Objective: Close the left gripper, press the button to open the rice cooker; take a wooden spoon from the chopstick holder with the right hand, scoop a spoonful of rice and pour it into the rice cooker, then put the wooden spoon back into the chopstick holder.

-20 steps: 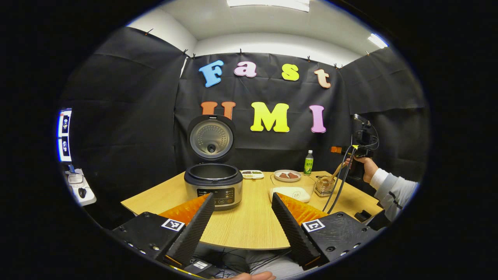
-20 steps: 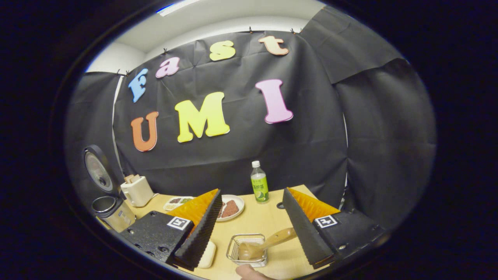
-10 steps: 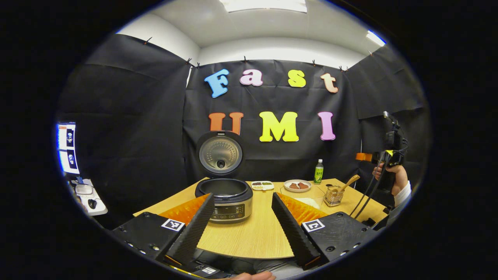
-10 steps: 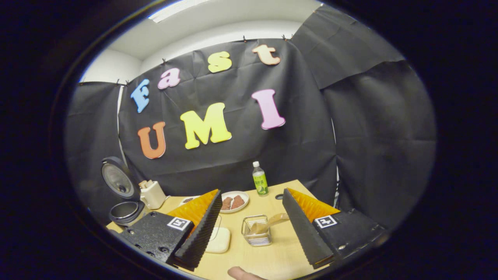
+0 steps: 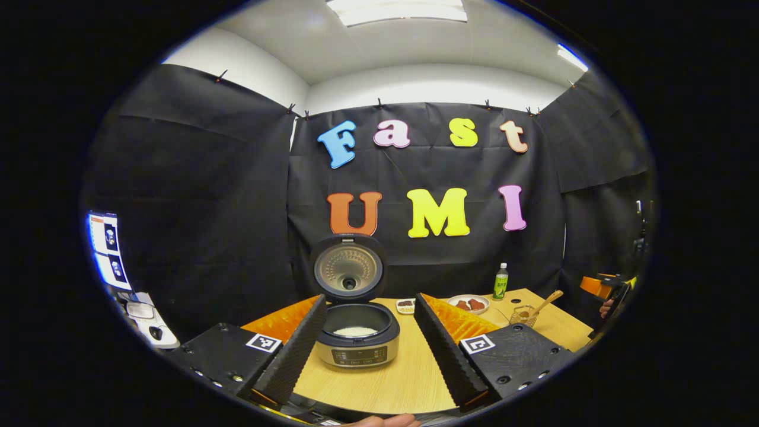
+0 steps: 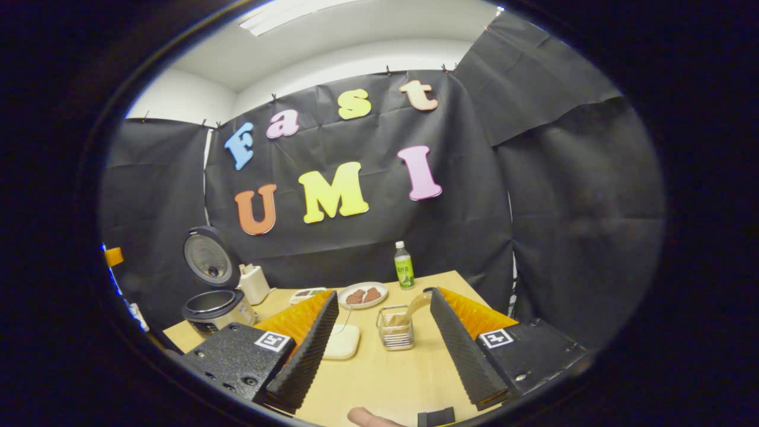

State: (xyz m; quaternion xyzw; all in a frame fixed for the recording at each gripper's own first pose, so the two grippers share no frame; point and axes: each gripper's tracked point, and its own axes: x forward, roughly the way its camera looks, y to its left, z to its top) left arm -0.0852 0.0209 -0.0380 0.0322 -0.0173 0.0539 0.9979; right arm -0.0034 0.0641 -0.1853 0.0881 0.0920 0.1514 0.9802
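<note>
Standing on the wooden desk (image 5: 379, 385), the rice cooker (image 5: 356, 339) has its lid (image 5: 348, 267) raised upright, and white rice shows in its pot. In the left gripper view the left hand-held gripper (image 5: 369, 347) hangs back from the desk edge with its fingers spread wide — nothing between them, the cooker framed in the gap. In the right gripper view the right hand-held gripper (image 6: 385, 350) is likewise wide open and grips nothing. Ahead of it the wire chopstick holder (image 6: 395, 329) stands on the desk with the wooden spoon (image 6: 413, 306) leaning in it, handle tilted up to the right. A pale container of rice (image 6: 343, 342) lies just left of the holder, partly hidden behind one finger. Farther back sit a plate (image 6: 362, 295) with brownish pieces and a green bottle (image 6: 404, 273) — both well apart from the cooker.
</note>
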